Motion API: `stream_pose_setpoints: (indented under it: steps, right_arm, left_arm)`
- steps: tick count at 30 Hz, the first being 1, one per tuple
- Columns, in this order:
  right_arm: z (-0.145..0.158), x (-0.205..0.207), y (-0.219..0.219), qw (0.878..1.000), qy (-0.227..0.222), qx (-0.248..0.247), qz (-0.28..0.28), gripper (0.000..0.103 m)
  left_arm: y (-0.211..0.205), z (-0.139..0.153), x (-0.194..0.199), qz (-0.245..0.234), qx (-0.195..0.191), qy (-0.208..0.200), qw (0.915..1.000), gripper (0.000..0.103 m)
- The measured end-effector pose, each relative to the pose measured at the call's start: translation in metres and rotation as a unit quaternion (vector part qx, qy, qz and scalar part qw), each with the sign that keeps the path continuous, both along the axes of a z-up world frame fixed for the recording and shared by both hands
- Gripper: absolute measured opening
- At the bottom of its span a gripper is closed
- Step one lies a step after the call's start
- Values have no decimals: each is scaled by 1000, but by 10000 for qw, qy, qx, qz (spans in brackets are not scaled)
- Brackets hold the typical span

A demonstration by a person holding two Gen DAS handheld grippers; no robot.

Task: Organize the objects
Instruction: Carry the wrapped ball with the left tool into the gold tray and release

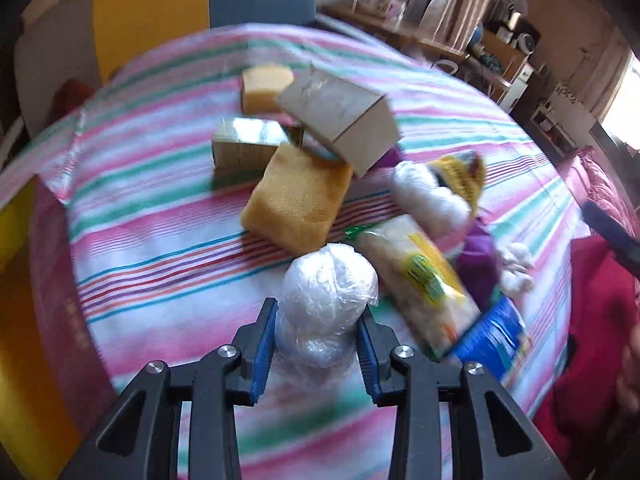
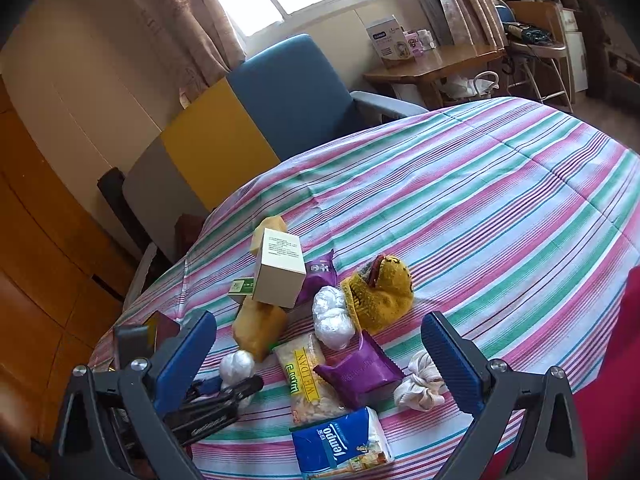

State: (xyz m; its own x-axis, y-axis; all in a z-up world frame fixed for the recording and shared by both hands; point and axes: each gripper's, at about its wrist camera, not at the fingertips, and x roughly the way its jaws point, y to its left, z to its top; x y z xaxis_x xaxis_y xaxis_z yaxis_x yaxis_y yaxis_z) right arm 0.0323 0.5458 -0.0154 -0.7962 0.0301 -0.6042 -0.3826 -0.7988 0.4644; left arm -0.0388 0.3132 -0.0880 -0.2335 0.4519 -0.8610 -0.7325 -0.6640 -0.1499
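My left gripper [image 1: 318,310] is shut on a white plastic-wrapped ball [image 1: 326,292], its blue pads pressing both sides just above the striped cloth [image 1: 160,240]. The right wrist view shows the same ball [image 2: 237,364] between the left gripper's black fingers [image 2: 224,400]. Beyond it lies a heap: a yellow sponge [image 1: 296,204], a tilted cardboard box [image 1: 340,116], a snack packet [image 1: 424,280], a blue tissue pack [image 1: 496,336], a second white bundle [image 1: 428,196] and a yellow knitted piece [image 1: 464,176]. My right gripper [image 2: 318,320] hangs open above the heap, holding nothing.
A purple packet [image 2: 360,372] and a rolled white cloth [image 2: 420,384] lie near the right gripper. A blue and yellow chair [image 2: 280,104] stands beyond the far edge, with a wooden desk [image 2: 432,64] behind it. A person's red sleeve [image 2: 616,360] borders the right side.
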Motion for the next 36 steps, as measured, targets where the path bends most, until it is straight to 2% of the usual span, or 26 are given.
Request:
stream_pose_setpoints:
  steps: [3,9,12,15,18,20,24,26,28,29,32,36]
  right_arm:
    - [-2,-5,-3,9998,-150,25,114,103]
    - [-11,-19,-10,9966,-632,-58,527,103]
    - [-20,-26,-17,9909,-1003,-217,870,103]
    - [-34,-32,-38,9754,-1703,-105,1396,103]
    - [-49,-36,-66,9510,-2405,246,1929,103]
    - [-57,-40,-75,9385,-2782,500,1981,103]
    - [-73,-48,-79,9237,-3262,659,1896,103]
    - [-76,-52,-84,9149,-3418,859,1970,99]
    - [-82,-53,-90,9025,-3617,1097,2062,73]
    - [-84,-54,-93,8979,-3676,1174,2119,73]
    - [-82,-52,-99,8954,-3626,1397,2175,73]
    - [-81,-49,-102,8948,-3590,1480,2202,73]
  left_arm:
    - [-19,14,19,-63,243,-2,9997,37]
    - [-51,28,38,-35,452,-83,9989,37]
    - [-66,34,47,-52,473,-55,9989,37]
    - [-73,41,51,-68,565,-37,9984,37]
    - [-86,53,56,-37,723,29,9974,37]
    - [-94,59,58,-2,815,57,9967,37]
    - [-113,66,55,125,958,75,9953,37]
    - [-128,69,48,291,1016,89,9944,37]
    - [-151,71,34,572,1053,96,9927,38]
    - [-163,73,24,759,1069,119,9913,38]
    - [-209,72,-14,1467,963,231,9842,38]
    - [-272,60,-75,2372,815,49,9680,37]
